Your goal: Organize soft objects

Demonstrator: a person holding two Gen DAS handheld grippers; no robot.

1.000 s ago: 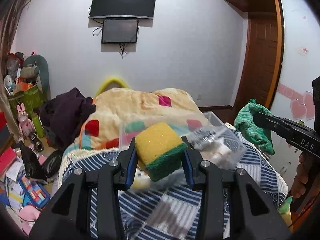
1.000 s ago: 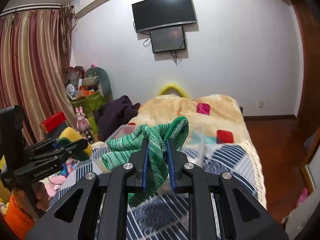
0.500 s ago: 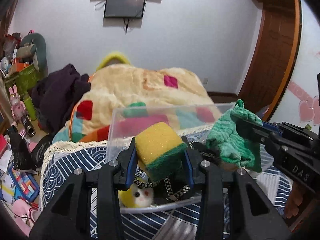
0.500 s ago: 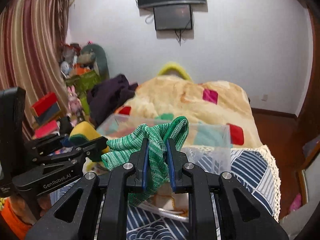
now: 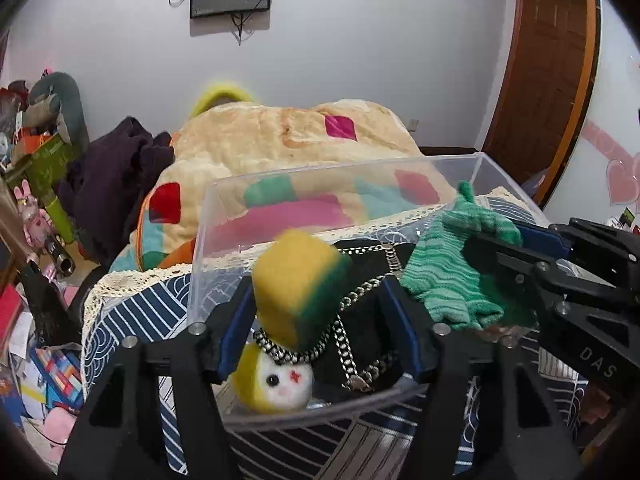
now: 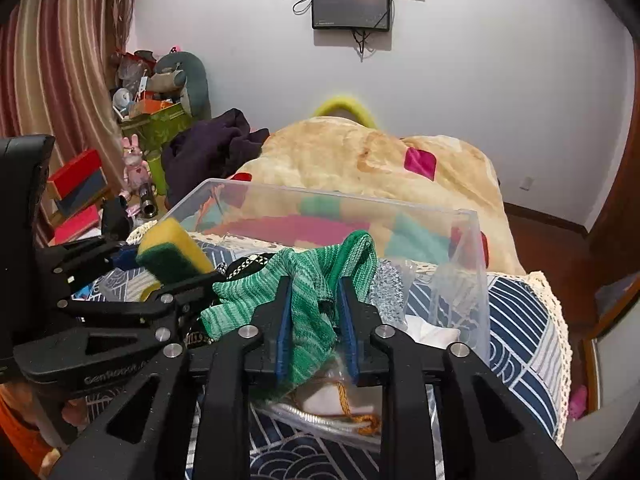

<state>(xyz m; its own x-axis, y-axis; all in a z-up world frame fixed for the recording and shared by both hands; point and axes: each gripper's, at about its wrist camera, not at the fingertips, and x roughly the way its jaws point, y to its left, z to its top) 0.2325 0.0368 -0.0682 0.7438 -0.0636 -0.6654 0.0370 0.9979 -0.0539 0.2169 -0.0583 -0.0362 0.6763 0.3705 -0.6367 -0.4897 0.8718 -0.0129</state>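
Note:
A clear plastic bin (image 5: 224,216) stands on the bed with a yellow and white plush (image 5: 272,384) and a black item with a chain (image 5: 352,340) inside. My left gripper (image 5: 318,328) is open over the bin; the yellow and green sponge (image 5: 298,284) is blurred and loose between its jaws. My right gripper (image 6: 314,320) has widened, and the green knit cloth (image 6: 308,292) still hangs between its pads over the bin (image 6: 468,232). The sponge (image 6: 170,250) and left gripper (image 6: 132,276) also show in the right wrist view, the cloth (image 5: 444,272) in the left.
The bin sits on a blue and white patterned cover (image 5: 140,316) at the foot of the bed. A beige quilt (image 5: 288,140) and dark clothes (image 5: 116,176) lie behind it. Clutter and toys (image 5: 36,208) fill the floor on the left. A wooden door (image 5: 548,64) stands at right.
Both grippers have tilted down over the bin. The left jaws have opened and the sponge is slipping out. The right jaws have widened around the green cloth.

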